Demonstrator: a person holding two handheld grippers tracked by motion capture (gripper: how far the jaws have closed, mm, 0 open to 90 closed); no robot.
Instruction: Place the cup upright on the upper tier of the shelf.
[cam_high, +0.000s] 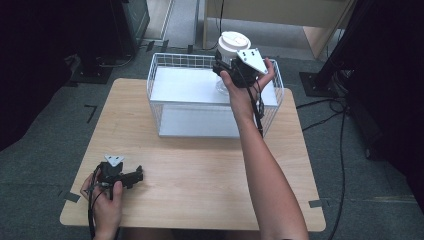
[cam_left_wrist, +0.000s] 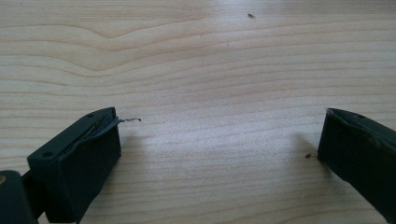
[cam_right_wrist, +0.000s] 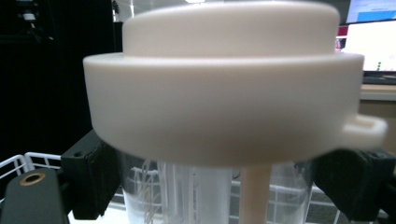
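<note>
Left gripper (cam_high: 138, 176): nearest to you, at the front left of the desk (cam_high: 200, 180), your left hand (cam_high: 106, 199) wrapped round its body, its grey three-cornered plate on top.
Left fingers (cam_left_wrist: 79, 163): the left gripper view shows you what the high view cannot, the two black fingers spread wide over bare wood grain with nothing between them. A thin curl of something sticks out from the tip of the one on the left of that view.
Right forearm: it reaches from the bottom edge across the desk to the far side.
Wire basket (cam_high: 165, 92): white, at the far middle of the desk, with a pale flat panel inside it.
Right gripper (cam_high: 221, 67): your right hand (cam_high: 245, 85) holds it up over the far right part of the basket.
Jar (cam_high: 231, 46): a clear container with a broad cream-white lid, at the right gripper, above the basket's far rim.
Right fingers (cam_right_wrist: 88, 179): the right gripper view shows them pressed on either side of the clear body, just under the lid (cam_right_wrist: 224, 93). That view also shows a small loop tab at the lid's right edge and a pale stem running down inside, with white basket wire behind the clear wall.
</note>
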